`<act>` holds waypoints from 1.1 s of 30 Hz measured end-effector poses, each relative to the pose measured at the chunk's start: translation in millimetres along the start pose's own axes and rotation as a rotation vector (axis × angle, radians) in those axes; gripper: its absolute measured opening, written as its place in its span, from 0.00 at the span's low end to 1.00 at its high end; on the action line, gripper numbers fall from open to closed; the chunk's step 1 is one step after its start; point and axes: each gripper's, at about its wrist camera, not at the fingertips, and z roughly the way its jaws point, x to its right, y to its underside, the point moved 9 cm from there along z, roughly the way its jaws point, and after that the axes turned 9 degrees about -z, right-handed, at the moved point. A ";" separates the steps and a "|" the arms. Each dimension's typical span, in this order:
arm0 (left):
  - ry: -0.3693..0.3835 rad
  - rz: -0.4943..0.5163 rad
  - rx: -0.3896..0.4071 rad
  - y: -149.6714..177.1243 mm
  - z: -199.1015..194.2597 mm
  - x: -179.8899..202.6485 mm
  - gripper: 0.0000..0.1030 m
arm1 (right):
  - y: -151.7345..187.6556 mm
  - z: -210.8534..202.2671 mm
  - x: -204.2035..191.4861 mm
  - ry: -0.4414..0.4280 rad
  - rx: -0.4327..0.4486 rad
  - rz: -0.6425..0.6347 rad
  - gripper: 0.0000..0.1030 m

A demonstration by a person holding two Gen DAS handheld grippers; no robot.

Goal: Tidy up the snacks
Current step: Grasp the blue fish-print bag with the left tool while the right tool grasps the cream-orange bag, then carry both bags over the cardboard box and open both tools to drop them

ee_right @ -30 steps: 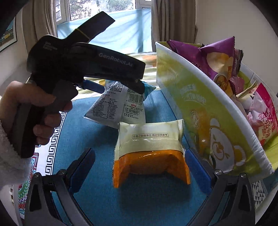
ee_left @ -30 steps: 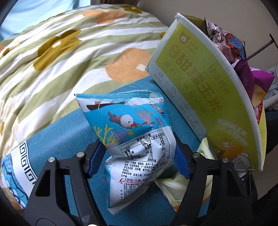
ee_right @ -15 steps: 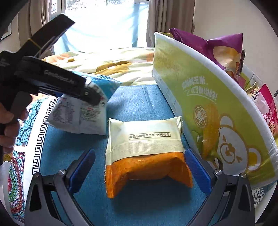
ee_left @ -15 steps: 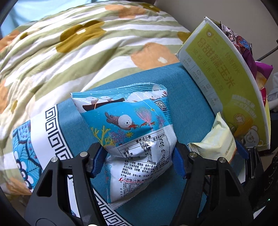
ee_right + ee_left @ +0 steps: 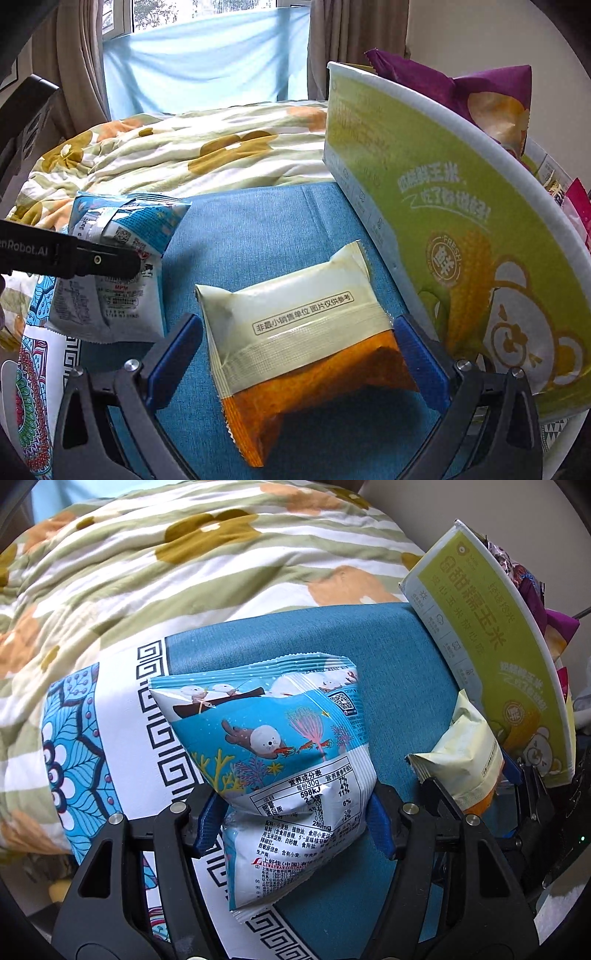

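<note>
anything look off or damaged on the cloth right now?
Nothing spilled or torn that shows. The blue seal-print bag is pinched in the left gripper, creased where the pads press. The cream-and-orange packet lies skewed between the right gripper's fingers, apparently ungripped. The green box looks overfilled, bags poking above its rim.

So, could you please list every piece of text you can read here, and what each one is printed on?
"营养成分表", "598KJ", "280mg": blue seal snack bag, held in the left hand-held gripper.
"非最小销售单位 图片仅供参考": cream and orange packet, between the right hand-held gripper's fingers.
"FRESH": green corn box.
"Robot.AI": left hand-held gripper's body.
The bag's ingredient print is too small to read.
</note>
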 end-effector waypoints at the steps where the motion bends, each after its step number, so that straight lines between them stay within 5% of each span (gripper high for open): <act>1: -0.001 -0.006 -0.001 2.2 -1.0 -0.9 0.60 | 0.7 3.2 -0.1 0.003 -0.004 -0.005 0.98; 19: 0.020 -0.061 0.036 52.6 -41.3 -6.1 0.55 | 5.8 -9.4 3.0 -0.045 0.012 0.009 0.77; 33: 0.175 -0.010 0.152 46.0 -140.1 63.0 0.55 | -33.6 -126.7 8.4 -0.057 0.179 0.020 0.76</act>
